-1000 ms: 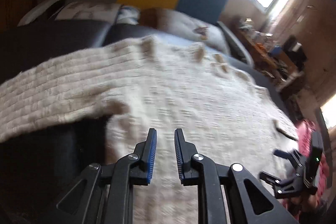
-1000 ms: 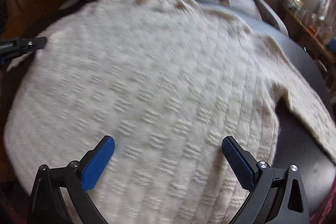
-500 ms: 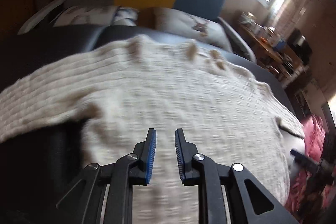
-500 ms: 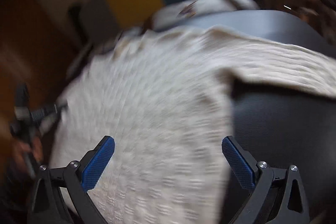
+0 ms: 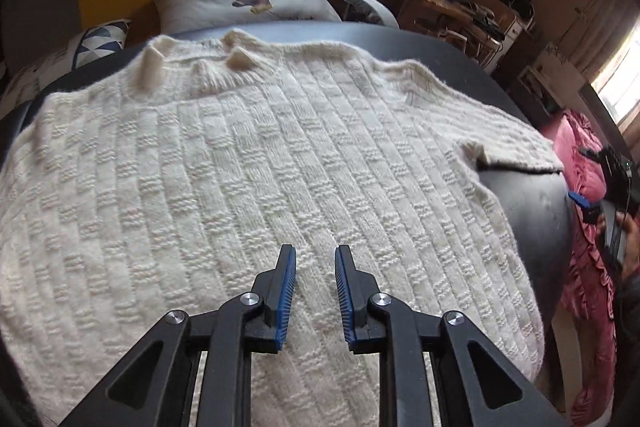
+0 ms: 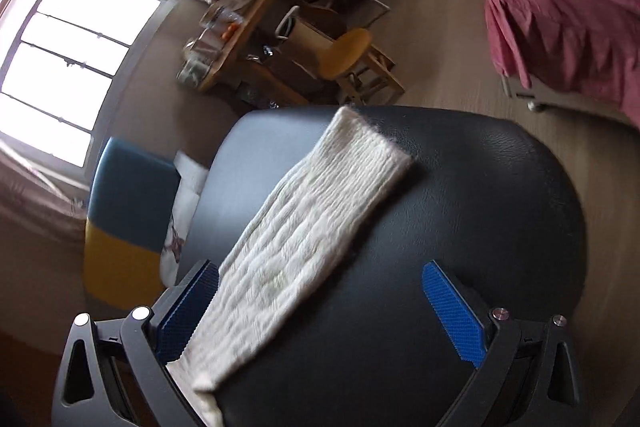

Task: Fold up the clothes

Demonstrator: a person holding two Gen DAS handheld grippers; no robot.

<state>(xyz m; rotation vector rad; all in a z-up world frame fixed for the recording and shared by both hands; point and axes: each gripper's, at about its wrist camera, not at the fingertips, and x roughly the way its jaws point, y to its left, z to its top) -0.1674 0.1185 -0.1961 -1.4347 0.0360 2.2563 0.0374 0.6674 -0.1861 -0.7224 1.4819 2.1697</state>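
With the cream sweater (image 5: 248, 163) spread flat across the black table (image 6: 460, 227), the wide-open, empty right gripper (image 6: 320, 311) should pinch the sleeve (image 6: 320, 211) near its cuff at the far edge and fold it inward, while the narrowly parted, empty left gripper (image 5: 315, 259) steadies the body.

Sweater (image 5: 256, 163): cream chunky knit, fuzzy, ribbed basket-weave texture. Table (image 6: 460, 227): black leather-like top, fine grain, slight sheen. Gripper fingers (image 5: 286, 291): matt black plastic, blue ridged rubbery pads, shiny metal rivets. Stool (image 6: 348, 55): wood.

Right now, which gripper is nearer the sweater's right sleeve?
Right. The right gripper hangs open over the sleeve, one finger beside it. The left gripper is over the sweater's body, well away from it.
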